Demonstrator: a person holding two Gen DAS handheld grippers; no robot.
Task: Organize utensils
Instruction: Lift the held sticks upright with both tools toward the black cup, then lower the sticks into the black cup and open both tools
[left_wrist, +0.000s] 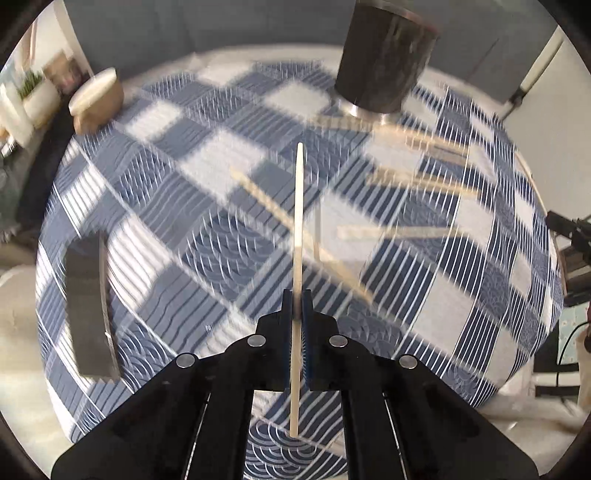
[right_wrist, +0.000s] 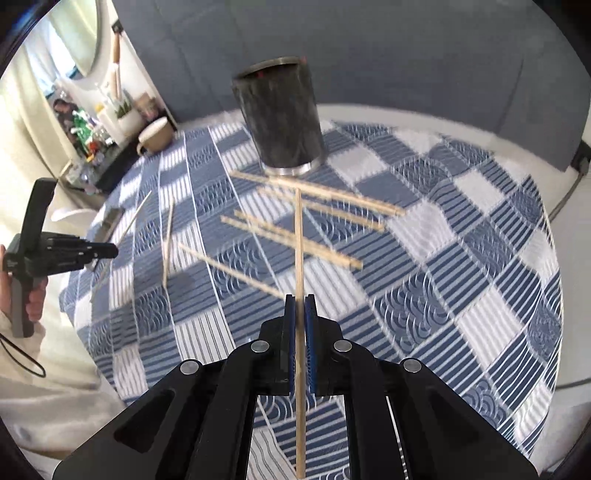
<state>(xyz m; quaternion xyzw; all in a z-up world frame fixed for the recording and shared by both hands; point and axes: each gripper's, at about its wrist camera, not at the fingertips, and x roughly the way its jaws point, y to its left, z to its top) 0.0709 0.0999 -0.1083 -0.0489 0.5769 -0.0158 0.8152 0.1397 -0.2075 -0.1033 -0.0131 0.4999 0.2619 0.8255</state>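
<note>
My left gripper (left_wrist: 297, 297) is shut on a pale wooden chopstick (left_wrist: 298, 221) that stands upright between the blue pads, above the cloth. My right gripper (right_wrist: 300, 300) is likewise shut on a second chopstick (right_wrist: 298, 240). Several loose chopsticks (right_wrist: 291, 236) lie scattered on the blue checked tablecloth (right_wrist: 461, 258), in front of a dark cylindrical holder (right_wrist: 280, 118). In the left wrist view, the holder (left_wrist: 384, 59) stands at the far right, with the loose chopsticks (left_wrist: 417, 177) below it. The right wrist view also shows the left gripper (right_wrist: 113, 252) held in a hand at the left edge.
A beige mug (right_wrist: 155, 136) sits at the table's far left edge, also visible as the mug (left_wrist: 98, 98). A dark flat block (left_wrist: 88, 306) lies on the cloth at the left. A cluttered shelf (right_wrist: 88, 136) stands beyond the table. A grey sofa back runs behind it.
</note>
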